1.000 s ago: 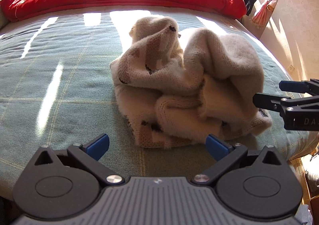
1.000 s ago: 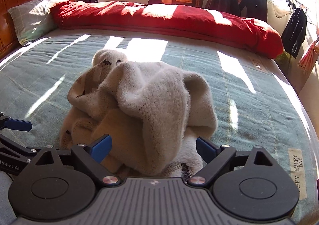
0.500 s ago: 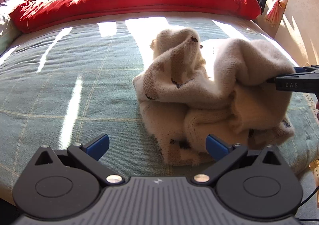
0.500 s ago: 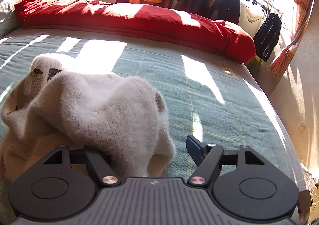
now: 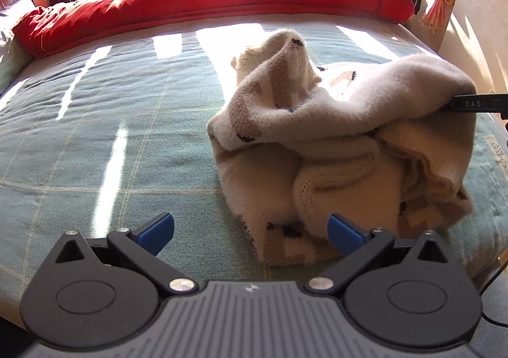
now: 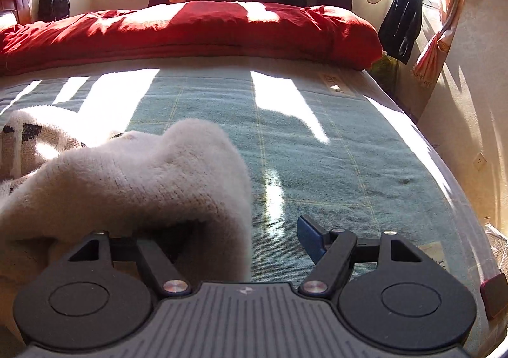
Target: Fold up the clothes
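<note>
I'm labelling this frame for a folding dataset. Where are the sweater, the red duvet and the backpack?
sweater (image 5: 346,123), left wrist view, on the raised top fold.
red duvet (image 6: 197,30), right wrist view, on its sunlit middle.
backpack (image 6: 53,4), right wrist view, on its front panel.

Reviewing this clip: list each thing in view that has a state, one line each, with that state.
Sweater: crumpled in a heap on the bed, not yet folded; one edge lifted toward the right tool.
Left tool: open, empty, short of the sweater.
Right tool: jaws apart, sweater draped over its left finger; grip cannot be confirmed.
Red duvet: bunched along the far side of the bed.
Green bedcover: spread flat, sunlit in stripes.
Dark jackets: hanging on the rail.
</note>
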`<control>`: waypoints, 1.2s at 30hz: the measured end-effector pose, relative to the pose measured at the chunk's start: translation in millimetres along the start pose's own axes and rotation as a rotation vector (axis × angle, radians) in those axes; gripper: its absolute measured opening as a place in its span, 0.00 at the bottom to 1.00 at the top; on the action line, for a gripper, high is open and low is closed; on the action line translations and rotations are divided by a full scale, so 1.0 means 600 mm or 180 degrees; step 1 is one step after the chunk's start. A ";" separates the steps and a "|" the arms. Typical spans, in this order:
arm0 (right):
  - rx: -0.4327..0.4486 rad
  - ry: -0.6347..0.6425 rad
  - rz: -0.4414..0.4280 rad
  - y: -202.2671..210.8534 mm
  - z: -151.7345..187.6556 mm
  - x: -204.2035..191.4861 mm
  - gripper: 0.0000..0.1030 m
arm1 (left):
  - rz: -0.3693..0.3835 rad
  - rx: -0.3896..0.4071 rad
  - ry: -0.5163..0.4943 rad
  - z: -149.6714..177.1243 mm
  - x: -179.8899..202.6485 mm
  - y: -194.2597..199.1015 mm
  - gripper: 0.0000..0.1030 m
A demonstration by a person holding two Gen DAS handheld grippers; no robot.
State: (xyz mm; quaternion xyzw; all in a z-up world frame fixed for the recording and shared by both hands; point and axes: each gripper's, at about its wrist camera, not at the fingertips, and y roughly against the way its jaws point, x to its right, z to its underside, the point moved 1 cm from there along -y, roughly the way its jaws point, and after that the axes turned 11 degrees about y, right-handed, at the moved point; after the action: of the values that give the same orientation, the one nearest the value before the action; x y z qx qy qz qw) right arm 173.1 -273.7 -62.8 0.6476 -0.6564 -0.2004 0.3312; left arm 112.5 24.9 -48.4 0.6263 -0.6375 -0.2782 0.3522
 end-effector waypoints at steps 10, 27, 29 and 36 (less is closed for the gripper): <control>0.0325 0.0011 -0.0934 0.053 -0.050 -0.054 0.21 | 0.0079 0.0076 -0.0008 0.009 -0.009 0.023 0.99; 0.0516 0.0929 -0.1340 0.095 -0.151 -0.350 0.21 | -0.0023 0.0186 0.0325 0.037 -0.132 0.069 0.99; 0.0516 0.1039 -0.1408 0.094 -0.160 -0.393 0.21 | -0.0069 0.0192 0.0368 0.042 -0.150 0.075 0.99; 0.0434 0.1274 -0.1744 0.092 -0.170 -0.505 0.22 | -0.0177 0.0187 0.0533 0.055 -0.198 0.086 0.99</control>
State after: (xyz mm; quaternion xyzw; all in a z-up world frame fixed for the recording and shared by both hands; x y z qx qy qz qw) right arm 186.6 45.5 -6.2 0.8469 -0.3920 -0.1065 0.3433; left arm 51.1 143.3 -39.1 0.6748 -0.5960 -0.2157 0.3779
